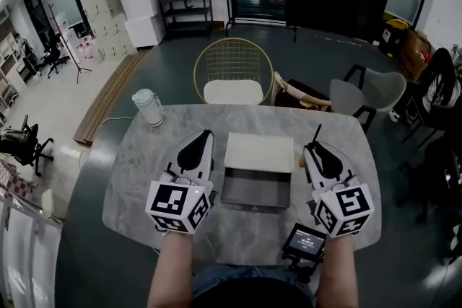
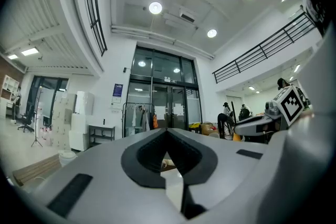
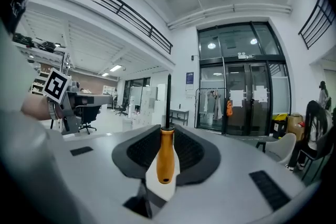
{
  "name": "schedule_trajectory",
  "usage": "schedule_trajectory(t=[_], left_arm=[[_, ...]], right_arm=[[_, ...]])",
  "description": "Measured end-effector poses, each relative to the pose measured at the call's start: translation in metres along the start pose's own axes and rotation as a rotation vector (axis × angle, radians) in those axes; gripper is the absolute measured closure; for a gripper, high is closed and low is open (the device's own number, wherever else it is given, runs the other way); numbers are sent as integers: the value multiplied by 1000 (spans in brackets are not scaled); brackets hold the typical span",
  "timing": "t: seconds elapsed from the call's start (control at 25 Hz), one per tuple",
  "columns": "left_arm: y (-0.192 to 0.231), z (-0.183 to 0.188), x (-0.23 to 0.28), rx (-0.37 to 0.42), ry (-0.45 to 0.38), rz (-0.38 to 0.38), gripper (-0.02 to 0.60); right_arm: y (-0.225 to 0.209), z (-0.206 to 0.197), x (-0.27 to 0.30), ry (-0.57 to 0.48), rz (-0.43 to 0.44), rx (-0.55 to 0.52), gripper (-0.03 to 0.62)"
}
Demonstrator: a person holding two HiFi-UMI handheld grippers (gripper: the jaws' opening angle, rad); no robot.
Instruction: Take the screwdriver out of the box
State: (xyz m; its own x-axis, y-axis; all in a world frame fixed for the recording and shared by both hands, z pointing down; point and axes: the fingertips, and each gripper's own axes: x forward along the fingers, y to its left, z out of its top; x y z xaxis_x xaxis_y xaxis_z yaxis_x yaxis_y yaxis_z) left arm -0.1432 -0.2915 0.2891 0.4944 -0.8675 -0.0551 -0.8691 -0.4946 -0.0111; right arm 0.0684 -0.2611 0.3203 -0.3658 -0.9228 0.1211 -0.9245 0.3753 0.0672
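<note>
In the right gripper view a screwdriver with an orange handle and a thin black shaft stands between the jaws, shaft pointing up and away. My right gripper is shut on its handle. In the head view the right gripper hovers just right of the open box, the black shaft of the screwdriver sticking out past its tips. The box's grey inside looks bare, and its white lid lies behind it. My left gripper hangs left of the box, jaws together with nothing in them.
The box rests on a marble table. A white jug stands at its far left corner. A small screen device sits at the near edge. A gold wire chair and a grey chair stand beyond the table.
</note>
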Motion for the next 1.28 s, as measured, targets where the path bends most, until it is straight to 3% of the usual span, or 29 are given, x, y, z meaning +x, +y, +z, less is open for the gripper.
schedule_trajectory(t=[0.52,1.28], left_arm=[[9,9,11,13,-38,-40,569],[16,2,13,-17,-31,-39,569]], right_arm=[[1,7,9,-35,-41,20,497],[6,15,15,-14,-4,-32,497]])
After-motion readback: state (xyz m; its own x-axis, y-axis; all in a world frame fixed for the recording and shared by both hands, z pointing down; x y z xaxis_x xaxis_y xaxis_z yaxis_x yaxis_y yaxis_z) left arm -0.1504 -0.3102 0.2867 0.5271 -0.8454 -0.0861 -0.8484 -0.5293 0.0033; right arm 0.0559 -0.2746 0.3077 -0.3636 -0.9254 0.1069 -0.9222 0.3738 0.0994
